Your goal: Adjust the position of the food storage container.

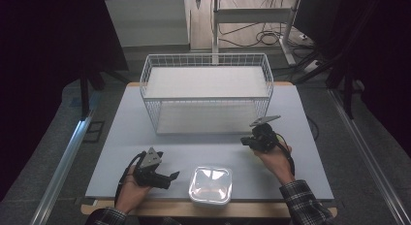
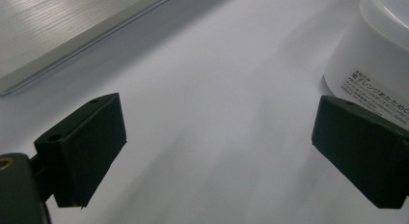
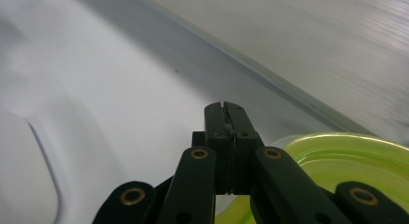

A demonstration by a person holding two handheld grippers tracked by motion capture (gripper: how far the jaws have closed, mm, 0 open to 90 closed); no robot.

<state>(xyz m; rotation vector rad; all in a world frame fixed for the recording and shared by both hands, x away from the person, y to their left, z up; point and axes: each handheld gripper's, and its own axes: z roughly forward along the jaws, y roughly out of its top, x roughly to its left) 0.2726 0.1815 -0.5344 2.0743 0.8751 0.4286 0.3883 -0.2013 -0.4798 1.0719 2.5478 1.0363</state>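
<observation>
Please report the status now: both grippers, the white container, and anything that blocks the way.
Left gripper open, beside white container. Right gripper shut, empty, above yellow-green disc. Wire basket behind; nothing in the way.

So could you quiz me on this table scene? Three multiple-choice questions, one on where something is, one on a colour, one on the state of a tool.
1. Where does the white lidded container sit?
A. inside the wire basket
B. at the near edge of the table, between the two hands
C. on the floor

2. What colour is the round object under the right gripper?
A. yellow-green
B. red
C. blue

3. How do the left gripper jaws stand?
A. pressed together
B. clamped on the container
C. wide apart, holding nothing

Answers:
1 B: the high view shows it by the table's near edge, in front of the wire basket.
2 A: the right gripper view shows a yellow-green rim below the jaws.
3 C: the left gripper view shows bare table between them.
</observation>
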